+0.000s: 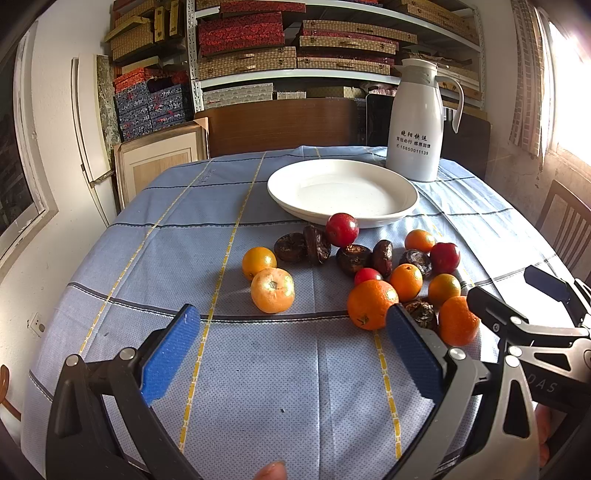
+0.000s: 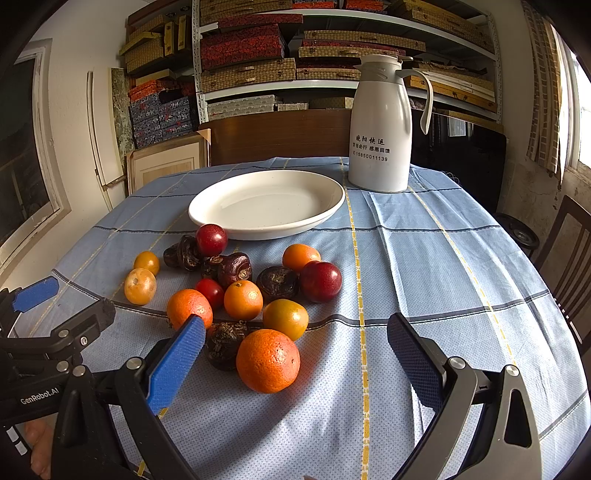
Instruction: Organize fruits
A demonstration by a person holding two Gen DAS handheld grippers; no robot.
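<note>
blue checked cloth (image 2: 424,258) covered the worktop, and the fruit lay loose on it in a cluster just in front of a white plate (image 2: 321,212). the plate held nothing, so by my reading it was set there as the place for the fruit to go, and no piece had been moved yet.

the left claw (image 1: 291,350) hung released over the near cloth, its blue pads spread wide with nothing between them; a pale orange (image 1: 272,290) sat just ahead of it, beside a smaller one (image 1: 258,261). the right claw (image 2: 295,354) was likewise released and bare, and a big orange (image 2: 267,360) lay close before it, nearer its left pad than its right. that one looked the likeliest first pick for the right side, and the pale pair for the left.

the rest of the cluster mixed oranges, dark red plums (image 2: 320,281), a small red tomato-like fruit (image 2: 209,292) and brown wrinkled lumps (image 2: 225,345) that i could not name for certain. several touched one another, so lifting one could set its neighbours rolling.

a white jug (image 2: 380,129) with printed lettering stood behind the plate, touching nothing. beyond the worktop were a wooden chair back (image 2: 277,140), metal shelves (image 2: 332,22) stacked with patterned boxes, and bright windows at either side.
</note>
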